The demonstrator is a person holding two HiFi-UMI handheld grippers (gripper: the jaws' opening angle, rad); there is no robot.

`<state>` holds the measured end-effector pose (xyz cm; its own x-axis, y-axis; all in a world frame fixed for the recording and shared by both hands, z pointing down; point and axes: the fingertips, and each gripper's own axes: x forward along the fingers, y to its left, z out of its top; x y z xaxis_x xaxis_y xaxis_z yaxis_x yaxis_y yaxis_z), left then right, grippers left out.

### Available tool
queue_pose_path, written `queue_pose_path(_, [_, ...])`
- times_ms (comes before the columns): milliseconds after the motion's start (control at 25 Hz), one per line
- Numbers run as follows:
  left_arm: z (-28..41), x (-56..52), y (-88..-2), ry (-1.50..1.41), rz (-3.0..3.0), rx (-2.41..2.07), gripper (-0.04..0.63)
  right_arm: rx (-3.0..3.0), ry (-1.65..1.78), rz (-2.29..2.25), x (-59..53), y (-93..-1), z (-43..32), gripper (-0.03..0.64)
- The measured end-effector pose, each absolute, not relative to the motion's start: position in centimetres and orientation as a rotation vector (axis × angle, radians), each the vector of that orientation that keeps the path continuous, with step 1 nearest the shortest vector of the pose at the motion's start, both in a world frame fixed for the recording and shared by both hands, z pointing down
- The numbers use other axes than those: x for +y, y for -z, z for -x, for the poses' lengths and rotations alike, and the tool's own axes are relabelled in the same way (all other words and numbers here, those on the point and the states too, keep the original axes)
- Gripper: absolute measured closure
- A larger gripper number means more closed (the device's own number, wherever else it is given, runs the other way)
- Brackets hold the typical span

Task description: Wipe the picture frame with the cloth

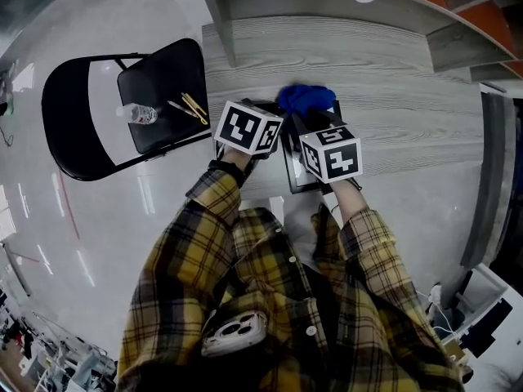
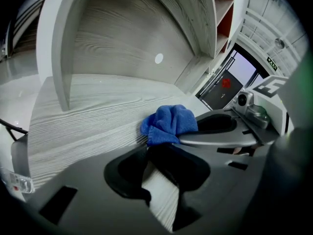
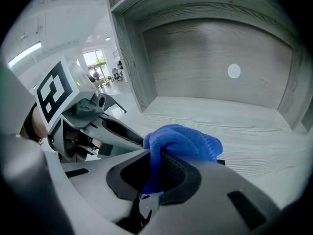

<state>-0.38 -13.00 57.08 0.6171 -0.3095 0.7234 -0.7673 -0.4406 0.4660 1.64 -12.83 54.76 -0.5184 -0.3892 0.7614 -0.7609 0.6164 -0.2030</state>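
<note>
Your surface [image 1: 392, 80] is a grey wood-grain bay. A back panel [image 3: 210, 58] with a round white disc [image 3: 234, 71] closes it behind, an upright [image 2: 55, 58] walls it on your left, and its front edge runs just beside your wrists. Bare boards lie open to the right of both claws and between them and the back panel. Off the left edge stands a black chair [image 1: 82, 113] carrying a bottle [image 1: 137, 113] and a yellow tool [image 1: 194, 107], well apart from the work. The frame [image 1: 294, 178] lies dark near the front edge, mostly hidden under your two marker cubes. Your right claw [image 3: 152, 155] is clenched on the blue cloth [image 3: 183, 141], which bunches out past its tips over the frame's far end. Your left claw [image 2: 149, 153] sits just beside the cloth, jaws drawn in on a dark edge that looks to be the frame. A strip of surface shows between them nearer the camera.
</note>
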Motion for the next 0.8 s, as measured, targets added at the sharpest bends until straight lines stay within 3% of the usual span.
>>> queue_pose_path(800, [0.4, -13.1, -57.2, -0.706, -2.021, -0.859, 0.479, -2.064, -0.841, -0.668, -3.1, -55.4, -3.2, 0.569])
